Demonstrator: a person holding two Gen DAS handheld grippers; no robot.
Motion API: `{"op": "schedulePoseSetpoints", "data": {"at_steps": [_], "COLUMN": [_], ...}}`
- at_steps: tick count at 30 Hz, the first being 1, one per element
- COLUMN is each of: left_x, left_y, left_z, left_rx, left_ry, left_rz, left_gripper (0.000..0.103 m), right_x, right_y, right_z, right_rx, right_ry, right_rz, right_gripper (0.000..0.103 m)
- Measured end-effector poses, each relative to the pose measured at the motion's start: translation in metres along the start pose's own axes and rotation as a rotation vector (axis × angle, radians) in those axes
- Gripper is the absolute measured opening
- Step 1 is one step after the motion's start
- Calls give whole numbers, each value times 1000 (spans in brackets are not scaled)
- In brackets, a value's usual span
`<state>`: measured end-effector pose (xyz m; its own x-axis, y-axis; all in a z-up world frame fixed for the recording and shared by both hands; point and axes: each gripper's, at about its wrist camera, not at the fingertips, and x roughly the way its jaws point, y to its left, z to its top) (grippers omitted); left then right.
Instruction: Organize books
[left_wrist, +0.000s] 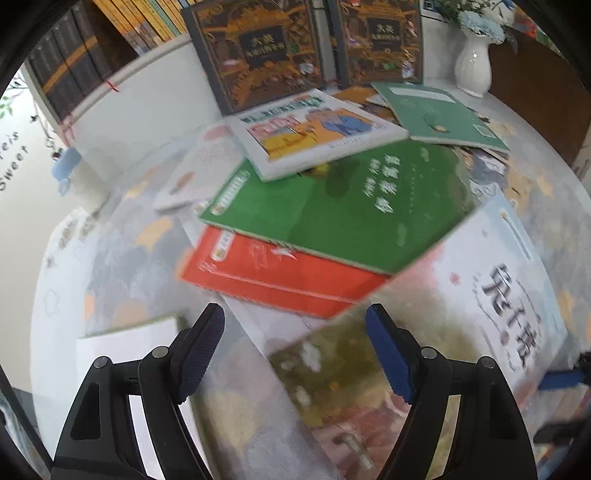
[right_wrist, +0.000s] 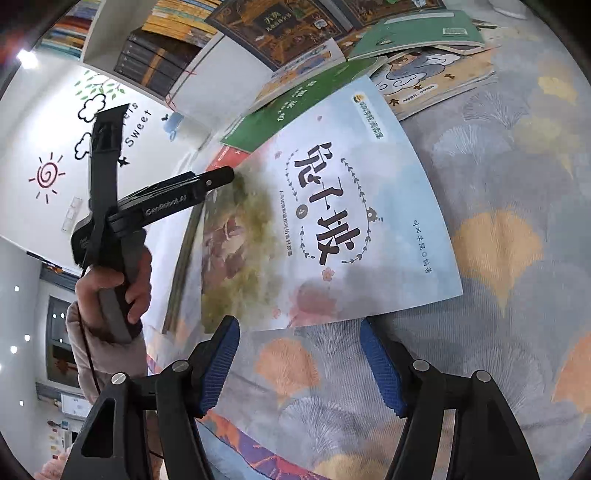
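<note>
A pale blue book (left_wrist: 480, 295) with large dark characters lies slanted over a green book (left_wrist: 332, 206) and a red book (left_wrist: 266, 273) in a loose pile. My left gripper (left_wrist: 295, 332) is open just above the pale book's near corner, with nothing pressed between its pads. In the right wrist view the same pale blue book (right_wrist: 351, 221) fills the middle. My right gripper (right_wrist: 299, 343) is open, just short of the book's near edge. A hand (right_wrist: 122, 280) holds the left gripper, and one of its fingertips (right_wrist: 221, 177) reaches the book's left edge.
A white picture book (left_wrist: 314, 129) and another green book (left_wrist: 439, 110) lie further back. Two dark ornate books (left_wrist: 258, 51) stand against a shelf. A white vase (left_wrist: 472, 62) is at the back right. A grey leaf-patterned cloth (right_wrist: 498, 240) covers the surface.
</note>
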<state>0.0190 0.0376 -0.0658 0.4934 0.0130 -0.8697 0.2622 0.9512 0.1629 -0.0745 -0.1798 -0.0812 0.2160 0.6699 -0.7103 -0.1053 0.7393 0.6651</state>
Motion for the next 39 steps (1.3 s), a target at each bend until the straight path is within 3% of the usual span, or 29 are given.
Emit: {"op": "schedulePoseSetpoints", "data": {"at_steps": [4,10,12,14,16,19,23,26,29,31,32,34,35,39], "left_x": [-1,-1,-9,-17,-20,-7,-12,-16,-26,-39,-43,-51,-53,-42], "left_y": [-3,-7,-13,-15,-13,-3,-5,-22,-40,-62,-69,-72,-67,-17], "left_z": [-7,-20,-28,-29,-26,-24,-40,-50,-60,-72,-77,-79,-77,-65], "left_rx": [4,-5,29,54,67,22,-8,25,40,99,115,117,89,-99], "left_ry": [-2,51,18,-14,-34,31,46,59,79,74,73,33,15,41], "left_rz": [-1,-138,-88,9,85,21,-88,-129,-151,-261,-272,-194,-166,-220], "left_gripper": [78,77,77,77,77,77,77,77,68,61,58,57,57,56], "right_x": [1,-2,-9,-13,-15,-15,3,5,7,4,1,0,-5,-14], "right_y": [-4,-16,-19,-21,-25,-28,-20,-9,0,1,0,-2,-6,-16], "right_z": [2,31,50,71,96,104,63,57,71,85,94,99,98,74], "right_rx": [-2,45,46,51,45,69,50,19,-6,-34,-51,-55,-56,-86], "right_ry": [29,15,-28,-60,-111,-133,-29,-32,-37,-67,-92,-93,-86,-9], "right_rz": [23,20,-39,-82,-85,-107,5,1,-19,-19,-38,-85,-69,21], "right_gripper": [67,64,63,63,63,63,64,64,65,65,65,65,65,65]}}
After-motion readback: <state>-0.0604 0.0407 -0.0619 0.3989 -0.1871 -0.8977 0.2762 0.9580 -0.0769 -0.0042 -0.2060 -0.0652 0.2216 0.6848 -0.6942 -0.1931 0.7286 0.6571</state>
